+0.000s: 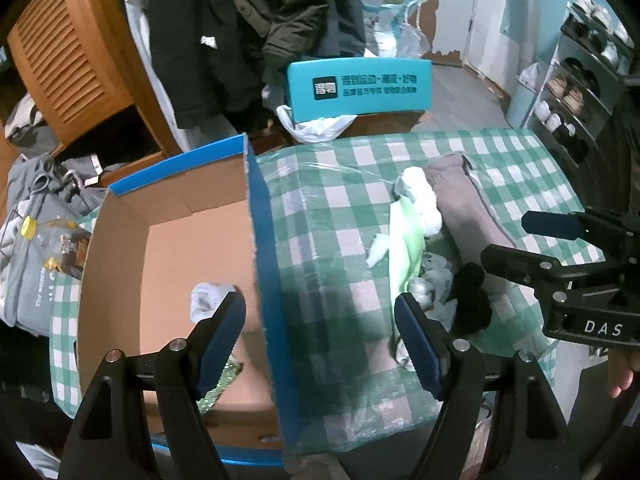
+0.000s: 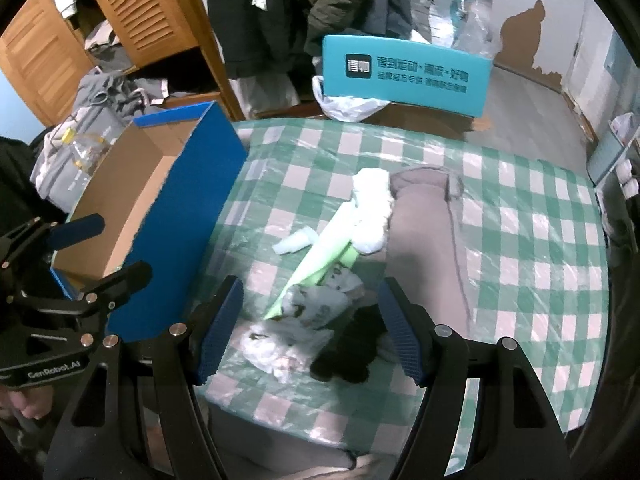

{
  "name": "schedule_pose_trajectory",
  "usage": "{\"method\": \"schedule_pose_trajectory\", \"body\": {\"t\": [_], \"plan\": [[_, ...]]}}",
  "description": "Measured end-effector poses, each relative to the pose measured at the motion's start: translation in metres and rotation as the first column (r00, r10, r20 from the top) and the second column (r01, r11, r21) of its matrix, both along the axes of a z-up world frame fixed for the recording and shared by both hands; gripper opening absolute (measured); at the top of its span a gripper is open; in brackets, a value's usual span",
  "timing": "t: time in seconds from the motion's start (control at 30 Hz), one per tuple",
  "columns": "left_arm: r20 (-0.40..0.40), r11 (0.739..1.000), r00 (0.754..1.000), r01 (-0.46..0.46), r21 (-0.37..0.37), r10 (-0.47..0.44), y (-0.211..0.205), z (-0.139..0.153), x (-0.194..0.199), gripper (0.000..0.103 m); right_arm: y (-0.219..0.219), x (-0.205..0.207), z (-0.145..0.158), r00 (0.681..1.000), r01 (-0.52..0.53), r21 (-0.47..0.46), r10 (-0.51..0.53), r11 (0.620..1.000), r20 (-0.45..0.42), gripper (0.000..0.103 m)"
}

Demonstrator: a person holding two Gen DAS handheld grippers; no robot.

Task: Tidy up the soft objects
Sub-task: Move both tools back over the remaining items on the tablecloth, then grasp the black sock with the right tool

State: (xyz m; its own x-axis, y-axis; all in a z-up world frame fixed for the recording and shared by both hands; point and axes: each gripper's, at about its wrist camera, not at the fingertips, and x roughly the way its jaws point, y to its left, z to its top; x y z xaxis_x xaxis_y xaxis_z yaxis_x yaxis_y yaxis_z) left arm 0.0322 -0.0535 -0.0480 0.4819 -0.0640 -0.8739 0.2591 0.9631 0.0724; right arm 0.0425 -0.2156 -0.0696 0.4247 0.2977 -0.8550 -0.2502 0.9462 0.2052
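Inside the box (image 1: 168, 240), only left wrist shows a white sock (image 1: 206, 300).

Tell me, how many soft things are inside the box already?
1 for sure: a pale sock on the cardboard box floor. Something sparkly green peeks out below it; more may be hidden.

We see the box (image 1: 168, 240) on the table's (image 2: 520, 220) left side, a sock (image 1: 206, 298) inside it, and the pile of clothes (image 2: 352, 248) lying to its right.
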Motion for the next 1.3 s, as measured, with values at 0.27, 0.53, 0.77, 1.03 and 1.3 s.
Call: {"method": "schedule_pose_trajectory", "body": {"t": [0.27,0.53,0.77,1.03,1.3], "plan": [[-0.027,0.999,0.999,0.037,0.018,-0.036,-0.023,-0.016,-0.002,0.080,-0.014,0.001,-0.014,0.999,0.029,-0.002,-0.029,1.000,-0.033,0.071],[-0.063,0.999,0.997,0.048,0.018,-0.046,-0.035,-0.033,0.001,0.080,-0.025,0.003,-0.037,0.995,0.042,-0.025,-0.044,0.999,-0.084,0.071],[-0.093,0.998,0.994,0.062,0.027,-0.060,-0.044,-0.049,0.001,0.080,-0.027,0.004,-0.055,0.992,0.042,-0.035,-0.046,0.998,-0.121,0.071],[-0.137,0.997,0.989,0.067,0.034,-0.062,-0.049,-0.067,0.002,0.080,-0.023,0.002,-0.074,0.986,0.023,-0.051,-0.031,0.998,-0.163,0.071],[-0.170,0.996,0.983,0.077,0.051,-0.067,-0.051,-0.082,0.005,0.080,-0.021,0.005,-0.093,0.979,0.004,-0.067,-0.018,0.998,-0.202,0.063]]}}
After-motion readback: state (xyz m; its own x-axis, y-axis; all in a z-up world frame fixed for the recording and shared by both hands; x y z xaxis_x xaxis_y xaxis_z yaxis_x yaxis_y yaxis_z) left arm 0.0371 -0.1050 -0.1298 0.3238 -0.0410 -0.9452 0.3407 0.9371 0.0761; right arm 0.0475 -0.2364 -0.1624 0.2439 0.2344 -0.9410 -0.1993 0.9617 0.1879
